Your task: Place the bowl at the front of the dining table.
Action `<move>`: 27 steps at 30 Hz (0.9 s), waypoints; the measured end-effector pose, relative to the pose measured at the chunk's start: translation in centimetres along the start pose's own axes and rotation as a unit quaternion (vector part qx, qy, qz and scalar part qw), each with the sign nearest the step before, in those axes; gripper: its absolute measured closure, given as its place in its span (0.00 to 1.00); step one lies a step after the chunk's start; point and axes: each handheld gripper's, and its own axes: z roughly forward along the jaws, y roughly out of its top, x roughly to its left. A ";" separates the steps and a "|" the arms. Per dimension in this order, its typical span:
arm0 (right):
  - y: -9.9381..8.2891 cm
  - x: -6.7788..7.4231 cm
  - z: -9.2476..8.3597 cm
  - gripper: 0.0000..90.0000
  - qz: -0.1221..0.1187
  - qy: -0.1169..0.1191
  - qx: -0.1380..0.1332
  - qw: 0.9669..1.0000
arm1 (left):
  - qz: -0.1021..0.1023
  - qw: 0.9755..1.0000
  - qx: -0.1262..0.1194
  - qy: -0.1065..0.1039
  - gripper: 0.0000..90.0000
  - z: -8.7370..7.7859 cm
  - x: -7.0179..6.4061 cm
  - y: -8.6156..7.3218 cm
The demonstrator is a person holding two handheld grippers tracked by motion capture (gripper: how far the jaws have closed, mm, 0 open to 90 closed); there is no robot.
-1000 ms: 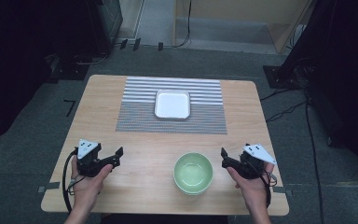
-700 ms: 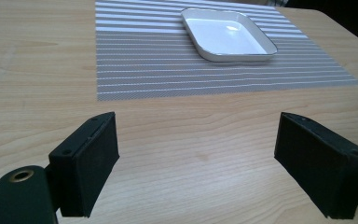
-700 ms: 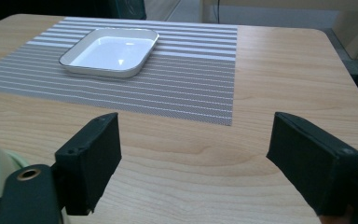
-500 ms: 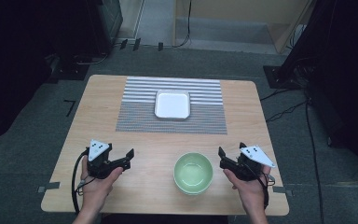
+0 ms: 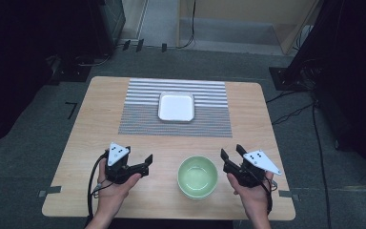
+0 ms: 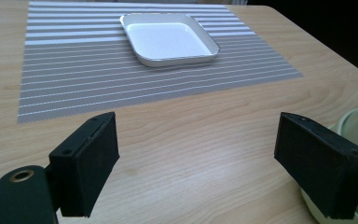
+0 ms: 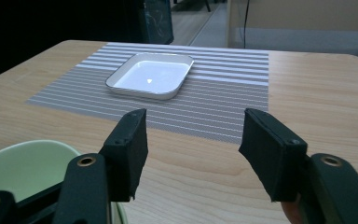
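The pale green bowl (image 5: 198, 176), near the table's (image 5: 100, 119) front edge, looks rigid, smooth and breakable, best pinched at its rim; left gripper (image 5: 145, 163) gapes wide, right gripper (image 5: 231, 154), jaws just closing, stands half-open and empty.

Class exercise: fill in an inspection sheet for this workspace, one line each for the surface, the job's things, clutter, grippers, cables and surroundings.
Surface: wooden table, with a grey striped placemat on its far half.
Job's things: green bowl, upright and empty, near the front edge between the two grippers; white square dish, empty, on the placemat.
Clutter: nothing seen.
Grippers: left gripper open, nothing between its jaws, left of the bowl; right gripper open, its jaws have just been closing, nothing between them, right of the bowl.
Cables: a black cable trails from the left gripper; more cables on the floor.
Surroundings: grey carpet floor, dark equipment stands around.
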 end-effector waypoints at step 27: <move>0.2 2.0 1.1 0.74 -0.013 0.121 0.040 0.992 | 0.024 0.999 0.016 -0.043 0.16 2.1 -5.4 0.0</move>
